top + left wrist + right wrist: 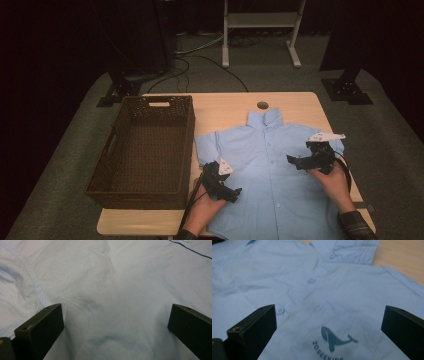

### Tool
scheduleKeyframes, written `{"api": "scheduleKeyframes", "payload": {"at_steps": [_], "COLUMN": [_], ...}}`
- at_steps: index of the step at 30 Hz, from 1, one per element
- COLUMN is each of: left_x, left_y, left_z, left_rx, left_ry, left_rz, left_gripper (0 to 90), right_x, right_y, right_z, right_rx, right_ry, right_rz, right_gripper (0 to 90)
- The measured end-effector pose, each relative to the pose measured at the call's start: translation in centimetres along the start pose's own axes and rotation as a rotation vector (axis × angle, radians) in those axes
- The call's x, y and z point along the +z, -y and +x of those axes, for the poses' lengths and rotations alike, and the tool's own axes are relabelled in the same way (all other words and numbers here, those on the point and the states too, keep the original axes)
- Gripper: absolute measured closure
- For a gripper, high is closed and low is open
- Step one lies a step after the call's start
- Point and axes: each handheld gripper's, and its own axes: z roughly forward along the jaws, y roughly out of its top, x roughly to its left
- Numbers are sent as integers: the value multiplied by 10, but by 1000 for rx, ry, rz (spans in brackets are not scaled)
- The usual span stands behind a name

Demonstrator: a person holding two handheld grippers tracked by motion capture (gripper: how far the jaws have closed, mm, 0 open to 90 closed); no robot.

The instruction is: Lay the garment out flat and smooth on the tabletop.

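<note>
A light blue short-sleeved shirt lies spread flat on the wooden table, collar toward the far edge, buttons down its middle. My left gripper hovers over the shirt's left side near the armpit, jaws wide apart with only cloth between them. My right gripper hangs over the right chest, also open. In the right gripper view I see the button placket and a dark blue whale print with lettering under it.
A dark brown woven basket stands on the table's left part, beside the shirt's left sleeve. A round cable hole sits near the far edge. Beyond the table are a white frame stand, black stands and cables on the carpet.
</note>
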Motion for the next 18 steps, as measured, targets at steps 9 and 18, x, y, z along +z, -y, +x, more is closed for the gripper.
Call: {"api": "scheduleKeyframes", "payload": {"at_steps": [9,18], "left_x": [-1,-1], "left_y": [1,1], "left_z": [-1,-1], "left_rx": [-8,-9], "left_ry": [-8,-9], "left_rz": [-1,-1], "left_gripper": [0,0], "right_x": [0,-5], "right_y": [40,55], "right_z": [4,3], "right_rx": [-42,-58], "right_ry": [8,4], "right_rz": [69,94], "right_gripper": [0,0]}}
